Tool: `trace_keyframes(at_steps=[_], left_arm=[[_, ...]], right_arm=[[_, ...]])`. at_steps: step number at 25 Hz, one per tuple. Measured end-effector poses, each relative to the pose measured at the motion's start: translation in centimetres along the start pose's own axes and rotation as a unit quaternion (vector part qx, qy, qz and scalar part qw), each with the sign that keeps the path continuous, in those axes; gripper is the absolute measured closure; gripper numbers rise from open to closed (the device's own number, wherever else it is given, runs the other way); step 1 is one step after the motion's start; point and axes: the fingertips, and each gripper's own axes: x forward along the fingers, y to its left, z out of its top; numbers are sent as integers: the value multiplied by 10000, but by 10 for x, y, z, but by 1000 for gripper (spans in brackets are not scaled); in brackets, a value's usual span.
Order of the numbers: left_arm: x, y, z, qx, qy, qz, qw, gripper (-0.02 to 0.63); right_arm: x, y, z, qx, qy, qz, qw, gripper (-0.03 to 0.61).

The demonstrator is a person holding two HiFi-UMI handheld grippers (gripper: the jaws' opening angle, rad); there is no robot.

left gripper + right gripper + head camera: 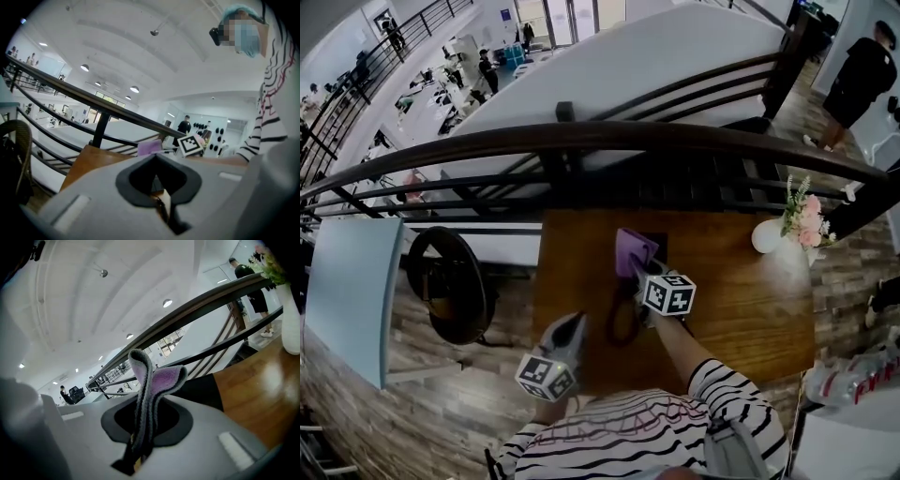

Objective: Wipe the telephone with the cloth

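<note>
A purple cloth (634, 251) stands up from my right gripper (639, 274), which is shut on it over the back middle of the wooden table (741, 319). In the right gripper view the folded cloth (151, 383) is pinched between the fingers, with the black telephone (200, 389) just beyond. Only dark parts of the telephone (623, 319) show under and beside that gripper. My left gripper (572, 326) hovers near the table's front left, shut and holding nothing. The left gripper view shows its tips (162, 200) together and the cloth (149, 148) far ahead.
A white vase of pink flowers (769, 234) stands at the table's back right. A dark railing (581, 139) runs right behind the table. A black round chair (450, 281) and a pale tabletop (352, 291) are to the left. People stand in the distance.
</note>
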Motion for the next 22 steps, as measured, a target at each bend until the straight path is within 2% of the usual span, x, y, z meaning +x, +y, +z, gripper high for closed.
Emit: trace_keyframes(at_steps=[5,10,14,22], left_arm=[[5,-1,0,-11,-3,57,10000,612],[10,4,-11,-27,43,63,10000,612],[13,1,-10,-22,52,-13,10000,612],[35,-20,-16,-9,186,-302,9994,612]], right_arm=[[23,-10,-10,-42,356,-37,9993,543],[35,-29,-18,-26,496,-209,9985,541],[25,-44,-12,-32,487,-413,9980,542],[-22,-107,-1,-19,423,-1019,9939,541]])
